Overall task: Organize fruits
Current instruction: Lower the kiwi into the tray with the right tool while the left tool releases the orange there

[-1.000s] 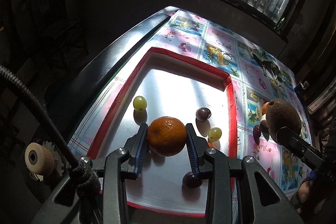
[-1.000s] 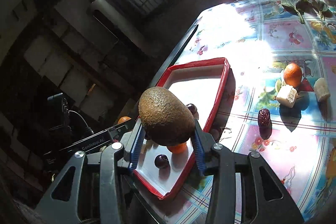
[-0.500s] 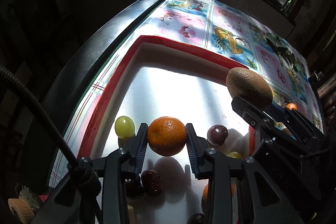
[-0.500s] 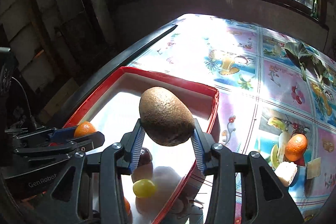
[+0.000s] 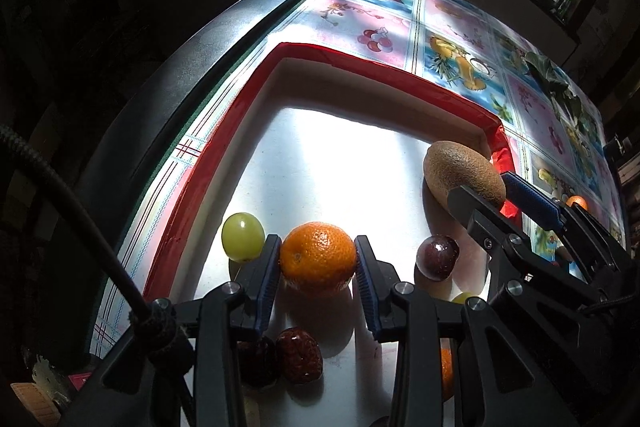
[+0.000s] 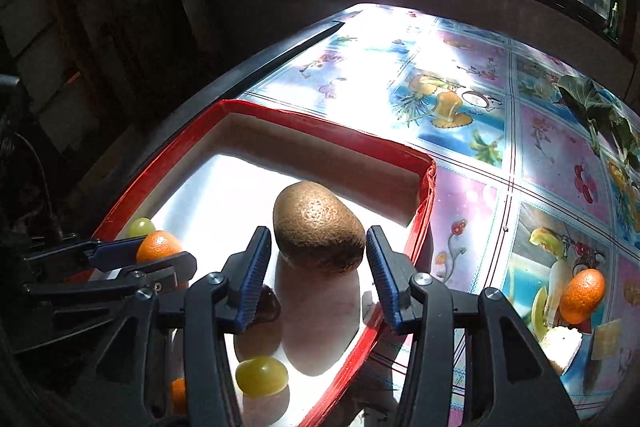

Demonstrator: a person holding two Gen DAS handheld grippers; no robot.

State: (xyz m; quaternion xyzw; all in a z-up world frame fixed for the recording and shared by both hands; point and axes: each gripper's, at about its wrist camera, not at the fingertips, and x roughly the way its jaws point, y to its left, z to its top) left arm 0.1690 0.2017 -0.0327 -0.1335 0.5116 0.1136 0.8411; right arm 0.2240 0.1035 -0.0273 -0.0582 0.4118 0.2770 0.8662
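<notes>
Jaws of the right gripper (image 6: 314, 259) are opening, the kiwi (image 6: 318, 227) loose between them on the tray (image 6: 424, 211); left gripper (image 5: 316, 263) pinches the orange (image 5: 318, 259) (firm rind, rolls easily: hold across its middle).

Each tool was a black plastic frame of angular, triangulated arms, its two fingers lined with ribbed blue pads and pinned at the joints with round silver screws. On the left tool (image 5: 316, 263) a thick black braided cable (image 5: 80, 227) ran down to a knotted wrap on the frame, near a pale ribbed wheel at the lower corner. The right tool (image 6: 316, 259) had the same black build, blue pads and silver screws.
</notes>
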